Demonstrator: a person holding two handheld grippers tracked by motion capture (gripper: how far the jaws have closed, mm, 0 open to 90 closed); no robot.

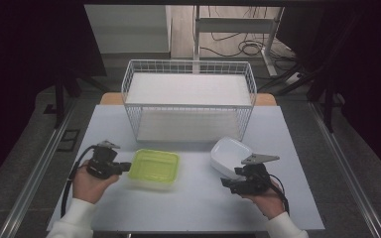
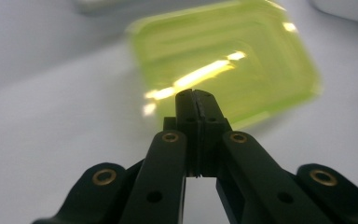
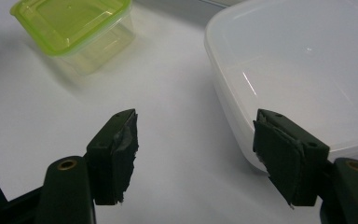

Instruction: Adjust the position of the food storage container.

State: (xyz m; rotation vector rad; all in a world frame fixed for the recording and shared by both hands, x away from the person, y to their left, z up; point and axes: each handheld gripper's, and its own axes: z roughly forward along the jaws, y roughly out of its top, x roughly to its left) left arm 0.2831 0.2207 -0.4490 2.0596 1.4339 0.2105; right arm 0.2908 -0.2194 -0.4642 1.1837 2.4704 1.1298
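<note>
Green container (image 1: 154,166) sits lid-on at lower centre of the table (image 1: 193,208), in front of the wire rack (image 1: 188,99), not yet lifted. We see the left tool (image 1: 127,166) just beside its left edge, jaws fully closed, empty. The white container (image 1: 229,155) sits at centre-right; the right tool (image 1: 229,184) is beside it, jaws wide apart, gripping nothing. We judge both containers remain to be moved, probably into the rack

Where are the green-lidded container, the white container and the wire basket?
green-lidded container (image 1: 154,165), high view, middle of its lid
white container (image 3: 303,60), right gripper view, top of its lid
wire basket (image 1: 188,63), high view, far top rim
</note>
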